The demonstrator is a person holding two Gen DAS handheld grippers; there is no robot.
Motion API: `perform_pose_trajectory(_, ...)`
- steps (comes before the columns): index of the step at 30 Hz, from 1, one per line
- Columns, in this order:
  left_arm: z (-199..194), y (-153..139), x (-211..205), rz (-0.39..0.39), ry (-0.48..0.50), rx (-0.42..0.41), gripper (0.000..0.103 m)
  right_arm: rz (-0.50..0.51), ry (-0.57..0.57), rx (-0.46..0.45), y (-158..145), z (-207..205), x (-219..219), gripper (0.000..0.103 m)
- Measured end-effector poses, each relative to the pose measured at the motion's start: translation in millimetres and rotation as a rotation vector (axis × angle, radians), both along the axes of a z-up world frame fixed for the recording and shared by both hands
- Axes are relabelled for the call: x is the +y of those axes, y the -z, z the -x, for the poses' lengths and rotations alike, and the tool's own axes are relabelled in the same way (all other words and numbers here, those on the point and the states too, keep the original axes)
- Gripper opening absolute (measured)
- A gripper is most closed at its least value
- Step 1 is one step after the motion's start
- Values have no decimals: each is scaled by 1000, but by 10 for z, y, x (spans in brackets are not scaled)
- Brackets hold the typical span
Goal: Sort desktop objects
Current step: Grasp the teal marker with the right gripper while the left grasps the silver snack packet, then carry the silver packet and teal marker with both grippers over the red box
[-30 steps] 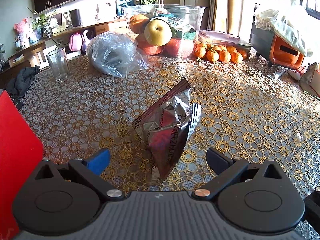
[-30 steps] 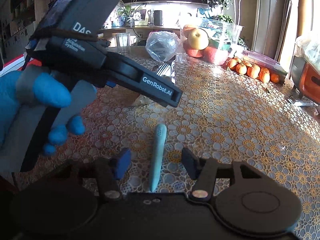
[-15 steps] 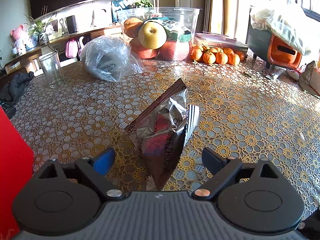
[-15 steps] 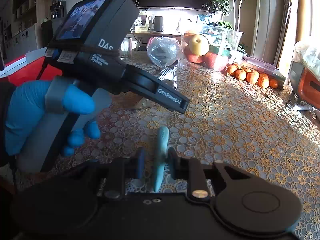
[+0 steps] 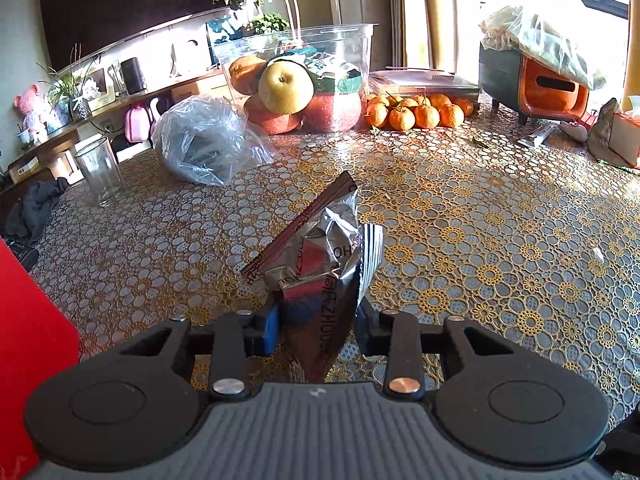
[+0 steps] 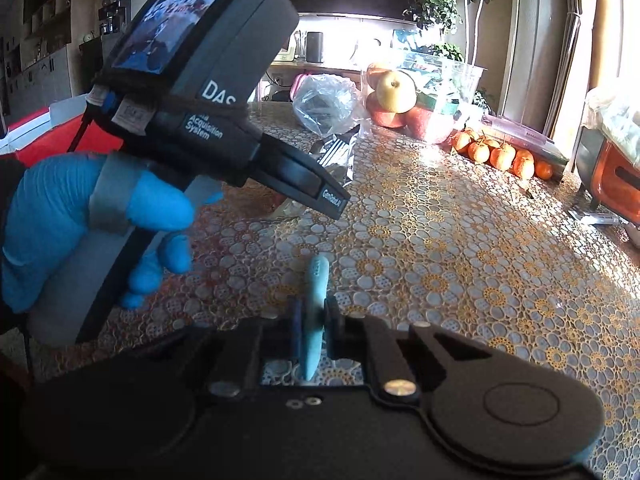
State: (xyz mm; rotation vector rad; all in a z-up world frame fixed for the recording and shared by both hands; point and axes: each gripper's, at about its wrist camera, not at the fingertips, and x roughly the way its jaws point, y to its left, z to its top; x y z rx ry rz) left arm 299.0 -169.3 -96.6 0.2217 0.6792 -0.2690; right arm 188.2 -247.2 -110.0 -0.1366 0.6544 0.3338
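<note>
At the left, a blue-gloved hand holds the left gripper, whose jaws have just been closing and now pinch the lower end of a crumpled foil snack packet standing on the lace-patterned tablecloth. To its right, the right gripper is clamped fully on a pale blue pen-like stick lying on the cloth, tip pointing away.
</note>
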Motion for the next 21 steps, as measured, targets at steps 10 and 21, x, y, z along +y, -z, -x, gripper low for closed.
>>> perform_pose_trajectory(10, 174, -188, 33, 26, 15, 0, 33, 0, 20, -13, -107, 67, -64, 10)
perform_pose_trajectory(21, 438, -396, 124, 56, 10, 8, 33, -9, 41, -49, -335, 215, -129, 10)
